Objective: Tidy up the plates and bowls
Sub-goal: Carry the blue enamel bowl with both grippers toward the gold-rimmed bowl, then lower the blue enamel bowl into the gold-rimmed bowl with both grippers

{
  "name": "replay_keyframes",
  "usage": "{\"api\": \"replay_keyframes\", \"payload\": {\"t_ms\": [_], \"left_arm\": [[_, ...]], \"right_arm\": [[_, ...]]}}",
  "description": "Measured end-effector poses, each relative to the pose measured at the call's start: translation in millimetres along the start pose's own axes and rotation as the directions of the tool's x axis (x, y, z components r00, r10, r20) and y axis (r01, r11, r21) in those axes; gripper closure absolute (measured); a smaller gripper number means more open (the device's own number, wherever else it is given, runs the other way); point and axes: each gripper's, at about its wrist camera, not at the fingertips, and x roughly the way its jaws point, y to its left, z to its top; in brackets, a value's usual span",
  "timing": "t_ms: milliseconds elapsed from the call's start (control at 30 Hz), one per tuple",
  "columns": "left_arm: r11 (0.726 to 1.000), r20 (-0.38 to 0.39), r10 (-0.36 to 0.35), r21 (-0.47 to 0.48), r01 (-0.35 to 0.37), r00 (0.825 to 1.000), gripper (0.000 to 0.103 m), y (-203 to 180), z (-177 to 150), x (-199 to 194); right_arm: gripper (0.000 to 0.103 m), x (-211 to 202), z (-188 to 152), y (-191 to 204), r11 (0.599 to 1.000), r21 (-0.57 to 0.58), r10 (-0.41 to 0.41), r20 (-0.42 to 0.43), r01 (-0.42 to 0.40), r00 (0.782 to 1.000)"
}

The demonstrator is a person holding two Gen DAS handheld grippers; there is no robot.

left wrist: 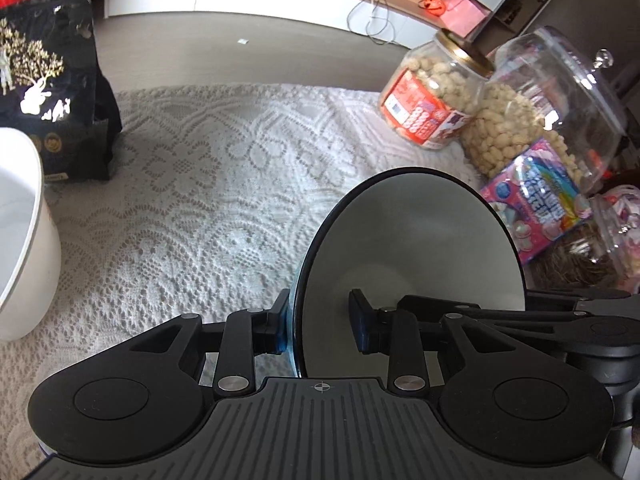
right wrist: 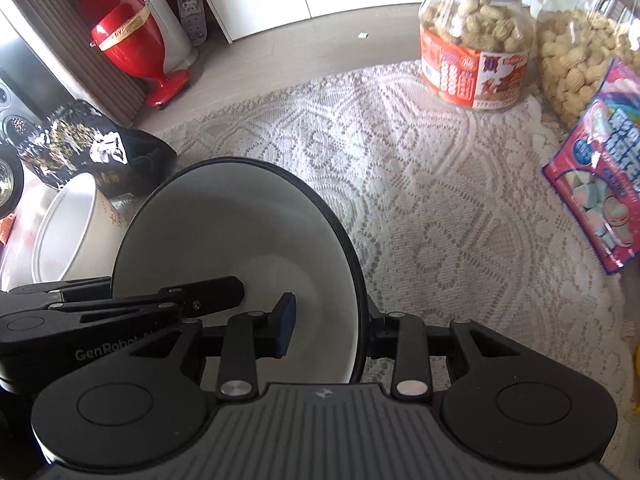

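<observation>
Left wrist view: white bowl [left wrist: 20, 232] at the tablecloth's [left wrist: 208, 200] left edge; left gripper [left wrist: 320, 320] and right gripper [right wrist: 328, 324] each straddle the black-rimmed bowl's [left wrist: 412, 240] wall, fingers apart, lifted near the right side; peanut jar [left wrist: 432, 100] at the far right corner.

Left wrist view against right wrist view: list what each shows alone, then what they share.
Only the left wrist view shows the clear glass lidded jar's knob and the orange pumpkin trinket on the shelf.

Only the right wrist view shows the red urn-shaped vase on the floor.

Both show the black-rimmed white bowl, the left gripper and right gripper each straddling its rim, the gold-lidded peanut jar, the pink candy bag, the white bucket-like bowl and the lace tablecloth.
</observation>
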Motion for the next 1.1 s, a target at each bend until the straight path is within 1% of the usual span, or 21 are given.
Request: {"api": "replay_keyframes", "payload": {"t_ms": [100,200,267,333,433,533,600,667,733,833,900,1100], "left_arm": [[0.998,0.016,-0.061,0.033,0.061,0.998,0.071,-21.8,-5.1,-25.3],[0.991,0.021,-0.11,0.083,0.108,0.994,0.071,-45.4,-17.1,-44.7],[0.984,-0.005,-0.139,0.109,0.139,0.99,0.071,-61.0,-28.1,-48.6],[0.977,-0.05,-0.156,0.138,0.161,0.987,0.071,-75.3,-40.7,-45.2],[0.97,-0.116,-0.147,0.176,0.166,0.982,0.071,-92.8,-62.0,-29.4],[0.964,-0.161,-0.107,0.223,0.142,0.981,0.071,-106.9,-80.9,-13.2],[0.957,-0.169,-0.077,0.264,0.121,0.983,0.072,-115.3,-90.9,-6.2],[0.947,-0.176,-0.055,0.303,0.107,0.983,0.072,-121.8,-99.3,0.4],[0.94,-0.171,-0.03,0.329,0.086,0.985,0.08,-124.6,-104.0,5.3],[0.939,-0.16,-0.033,0.332,0.085,0.987,0.08,-122.8,-104.6,5.5],[0.945,-0.165,-0.043,0.314,0.094,0.985,0.08,-119.3,-103.3,5.5],[0.959,-0.206,-0.073,0.254,0.125,0.976,0.083,-112.0,-95.7,8.0]], "right_arm": [[0.07,-34.8,-5.6,-4.8,1.0,-0.001,-0.013,0.036,0.013,0.999],[0.07,-69.8,-20.5,-8.6,0.999,-0.016,-0.047,0.059,0.048,0.997],[0.07,-84.0,-33.8,-14.3,0.997,-0.008,-0.071,0.053,0.072,0.996],[0.07,-89.0,-49.8,-23.8,0.996,0.011,-0.088,0.021,0.088,0.996],[0.07,-84.0,-75.8,-43.1,0.994,0.058,-0.093,-0.044,0.095,0.995],[0.07,-73.4,-98.7,-61.8,0.99,0.113,-0.077,-0.086,0.086,0.993],[0.07,-65.4,-110.1,-75.5,0.984,0.158,-0.062,-0.107,0.078,0.992],[0.071,-60.8,-116.5,-84.2,0.981,0.18,-0.056,-0.111,0.076,0.992],[0.071,-60.2,-120.5,-88.6,0.98,0.187,-0.051,-0.105,0.07,0.993],[0.073,-58.7,-121.4,-90.9,0.98,0.191,-0.037,-0.105,0.057,0.994],[0.073,-58.0,-120.8,-88.7,0.981,0.184,-0.041,-0.105,0.06,0.994],[0.073,-58.5,-117.2,-83.4,0.983,0.161,-0.072,-0.107,0.089,0.992]]}}
